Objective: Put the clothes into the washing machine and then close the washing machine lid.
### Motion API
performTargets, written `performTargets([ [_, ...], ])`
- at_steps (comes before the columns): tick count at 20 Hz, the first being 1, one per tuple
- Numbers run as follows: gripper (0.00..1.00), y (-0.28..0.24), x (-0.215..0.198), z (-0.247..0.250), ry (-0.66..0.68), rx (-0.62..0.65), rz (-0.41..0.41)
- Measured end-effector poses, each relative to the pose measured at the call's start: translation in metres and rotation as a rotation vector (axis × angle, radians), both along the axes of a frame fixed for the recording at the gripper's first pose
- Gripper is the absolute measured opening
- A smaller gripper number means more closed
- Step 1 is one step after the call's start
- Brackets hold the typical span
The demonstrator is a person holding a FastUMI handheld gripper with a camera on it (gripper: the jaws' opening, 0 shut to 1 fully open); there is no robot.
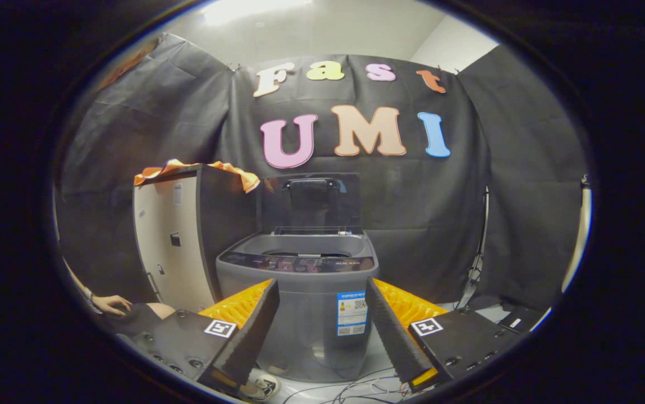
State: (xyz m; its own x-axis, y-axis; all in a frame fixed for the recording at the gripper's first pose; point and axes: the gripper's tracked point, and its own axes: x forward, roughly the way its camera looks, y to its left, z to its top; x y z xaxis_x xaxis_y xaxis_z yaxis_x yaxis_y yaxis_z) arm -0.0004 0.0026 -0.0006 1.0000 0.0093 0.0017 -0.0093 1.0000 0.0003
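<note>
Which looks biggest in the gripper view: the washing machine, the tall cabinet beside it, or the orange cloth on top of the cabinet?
1. Washing machine, lid up, beyond the open gripper.
2. Cabinet. It looks nearly as large and stands at a similar distance, so this ranking is unsure.
3. Orange cloth, clearly the smallest.

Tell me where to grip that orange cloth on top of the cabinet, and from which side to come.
Probably the corner of the orange cloth that hangs over the cabinet edge nearest the washing machine. It droops free of the top, so the open gripper, jaws spread and empty, could pinch it from the washer side, coming in level with one jaw on each face of the fold.
</note>
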Motion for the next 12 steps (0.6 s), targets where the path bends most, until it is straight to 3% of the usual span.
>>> performTargets([
  [6, 0.97, 0.015, 0.014, 0.02, -0.045, 0.042, 0.035],
  [12, 0.97, 0.04, 0.057, 0.11, -0.184, 0.101, 0.1],
])
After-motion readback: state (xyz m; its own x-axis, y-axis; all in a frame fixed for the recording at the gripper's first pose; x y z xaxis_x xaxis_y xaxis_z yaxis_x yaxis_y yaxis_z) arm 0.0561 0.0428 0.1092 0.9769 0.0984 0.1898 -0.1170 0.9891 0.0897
